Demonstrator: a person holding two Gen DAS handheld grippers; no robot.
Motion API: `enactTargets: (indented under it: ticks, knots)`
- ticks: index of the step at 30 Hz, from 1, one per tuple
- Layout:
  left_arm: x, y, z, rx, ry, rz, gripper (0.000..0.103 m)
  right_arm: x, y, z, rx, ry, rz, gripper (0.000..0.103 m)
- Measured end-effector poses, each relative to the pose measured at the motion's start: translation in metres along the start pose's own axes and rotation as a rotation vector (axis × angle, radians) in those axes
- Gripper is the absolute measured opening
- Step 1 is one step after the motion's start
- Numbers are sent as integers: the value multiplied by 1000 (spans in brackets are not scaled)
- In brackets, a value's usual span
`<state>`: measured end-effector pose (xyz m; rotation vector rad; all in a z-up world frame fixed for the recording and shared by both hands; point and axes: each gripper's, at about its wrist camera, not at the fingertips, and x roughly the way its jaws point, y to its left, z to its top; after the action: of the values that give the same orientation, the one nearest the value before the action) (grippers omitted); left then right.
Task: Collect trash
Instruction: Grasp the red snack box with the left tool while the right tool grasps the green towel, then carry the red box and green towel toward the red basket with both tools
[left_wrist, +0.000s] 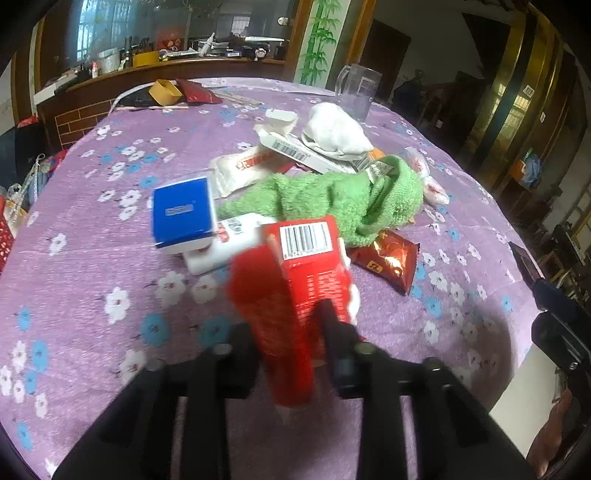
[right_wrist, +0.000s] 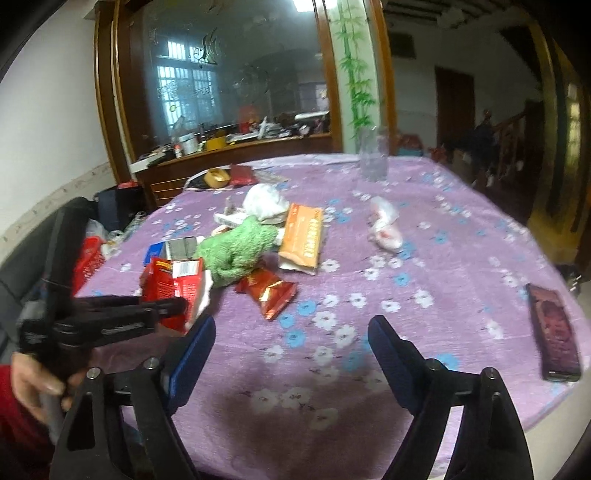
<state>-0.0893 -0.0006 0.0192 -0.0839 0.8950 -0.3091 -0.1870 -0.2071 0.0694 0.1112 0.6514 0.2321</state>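
My left gripper (left_wrist: 288, 332) is shut on a crushed red carton (left_wrist: 295, 273) with a barcode, squeezed between its black fingers just above the purple flowered tablecloth (left_wrist: 92, 258). The right wrist view shows the same grip on the red carton (right_wrist: 177, 284) from the side. Behind it lies a trash pile: a blue box (left_wrist: 181, 210), a green cloth (left_wrist: 332, 195), a red foil snack packet (left_wrist: 388, 258), white wrappers (left_wrist: 243, 166) and crumpled white paper (left_wrist: 332, 129). My right gripper (right_wrist: 291, 332) stands open over bare cloth, nothing between its blue pads.
An orange packet (right_wrist: 301, 236) and a clear plastic wrapper (right_wrist: 384, 225) lie further back. A glass mug (right_wrist: 373, 155) stands at the far edge. A dark phone (right_wrist: 554, 332) lies near the table's right edge. A cluttered wooden counter (right_wrist: 236, 147) runs behind the table.
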Motion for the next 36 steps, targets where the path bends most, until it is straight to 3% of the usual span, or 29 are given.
enactTargets:
  ticks: [5,13,21,25,29,32,36]
  knots:
    - [-12,-5,-4,43,-51,18,14,25,-4,18,80,56,169,77]
    - [-50,6,-16,53,-120,17,14,87,6,52,158,120,263,72]
    - [-75,30,-22,22,-177,64,14,149,28,75,110,205,253,71]
    - [-79,44,-22,-13,-188,83,15,161,53,73,14,222,238,74]
    - [-80,53,-22,-31,-189,100,15,159,77,58,-152,225,149,73]
    - [-80,56,-21,-33,-191,109,15,152,80,49,-201,203,119,62]
    - [-79,54,-21,-28,-197,116,15,139,64,47,-113,191,164,51]
